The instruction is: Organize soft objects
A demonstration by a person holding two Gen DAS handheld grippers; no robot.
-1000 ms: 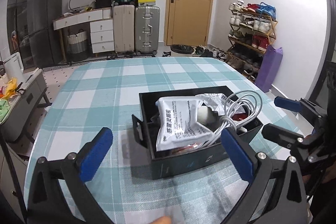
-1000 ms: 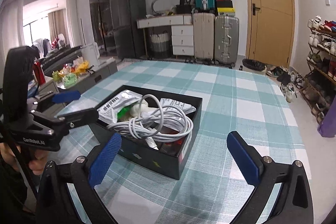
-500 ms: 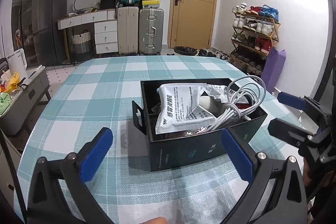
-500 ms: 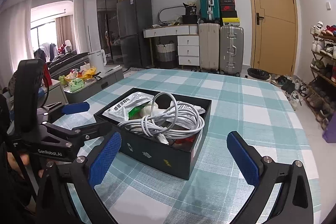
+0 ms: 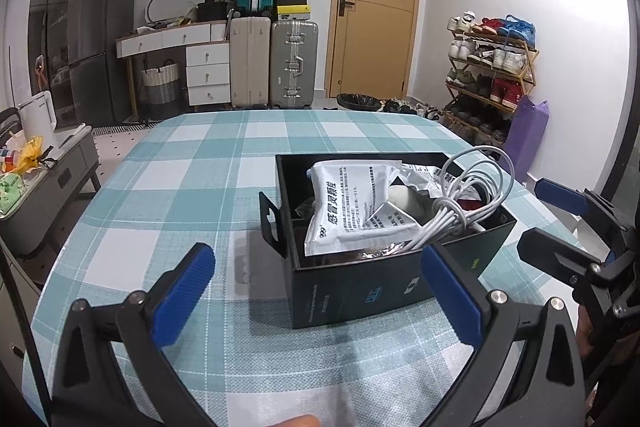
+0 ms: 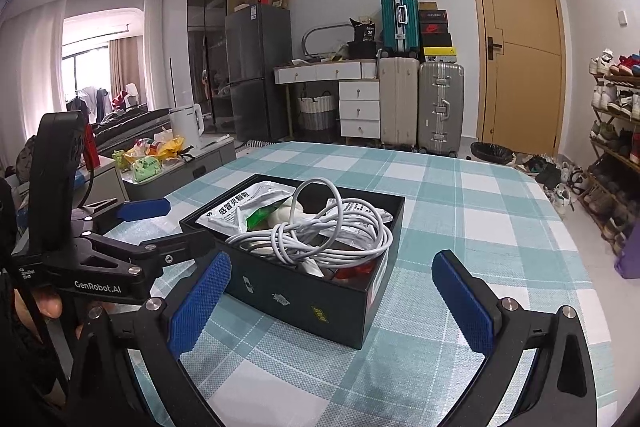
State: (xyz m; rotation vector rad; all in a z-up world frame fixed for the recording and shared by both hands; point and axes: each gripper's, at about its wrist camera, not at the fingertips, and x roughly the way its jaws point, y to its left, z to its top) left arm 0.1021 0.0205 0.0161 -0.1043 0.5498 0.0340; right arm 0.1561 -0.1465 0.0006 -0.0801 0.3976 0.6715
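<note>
Holding both grippers wide apart and empty, we had the left gripper and right gripper hovering low over the checked tablecloth, just short of the black box. The box sat near the table's middle, between the two tools, with everything soft piled inside it.

Handling, as we judged it: the white cable was light and floppy, loosely coiled, loops poking above the rim (likely to snag or uncoil if lifted by one strand), so the bundled knot at the middle looked like the best pinch point. The white sachet was flat, crinkly, slippery-looking foil; we reckoned an edge or corner pinch would work. A pale rounded lump sat under the cable; we could not tell what it was.

Counts: one box, one cable coil, at least two printed white packets, one green-marked packet, something red at the bottom, mostly hidden. Two grippers.
</note>
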